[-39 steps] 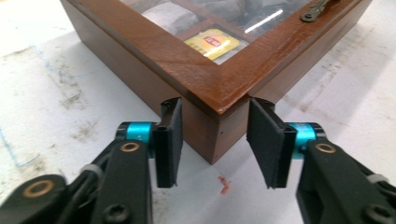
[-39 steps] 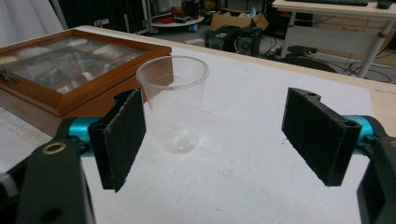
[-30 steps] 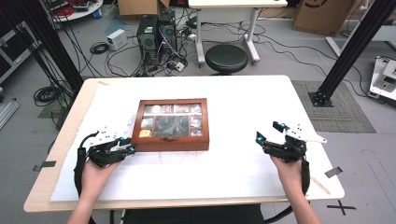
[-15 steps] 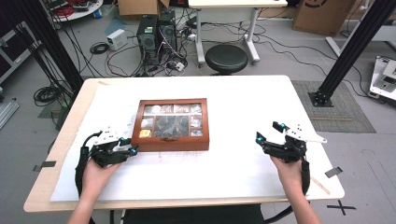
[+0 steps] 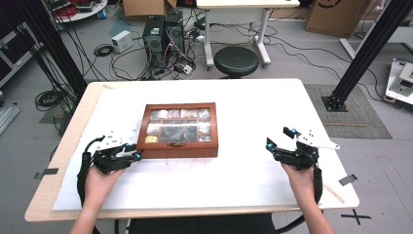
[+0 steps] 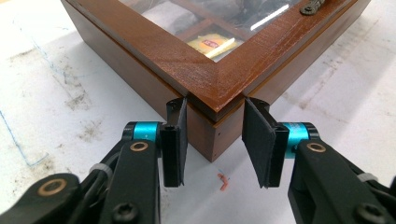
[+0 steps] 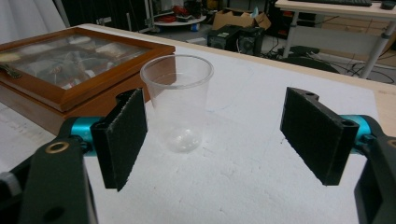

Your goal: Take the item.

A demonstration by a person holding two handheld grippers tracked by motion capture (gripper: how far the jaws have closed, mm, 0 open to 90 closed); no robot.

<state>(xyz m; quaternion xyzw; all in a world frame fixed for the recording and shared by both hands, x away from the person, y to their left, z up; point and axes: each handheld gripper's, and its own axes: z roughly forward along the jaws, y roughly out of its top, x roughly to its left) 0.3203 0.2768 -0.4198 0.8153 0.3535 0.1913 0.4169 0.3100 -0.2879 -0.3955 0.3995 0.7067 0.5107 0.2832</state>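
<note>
- Holding the left gripper (image 5: 132,155) low on the table (image 5: 253,102), you have it at the near left corner of the wooden box (image 5: 178,130).
- Its jaws are apart, one on each side of that corner, and they look just off the wood in the left gripper view.
- You can see a yellow packet (image 6: 210,45) under the box's glass lid, and a small orange scrap (image 6: 224,182) on the table between the jaws.
- Your right gripper (image 5: 281,140) is well apart from the box, off to the right.
- Its jaws are wide apart and hold nothing.
- A clear plastic cup (image 7: 177,101) stands upright just beyond them, closer to the left jaw, beside the box.
</note>
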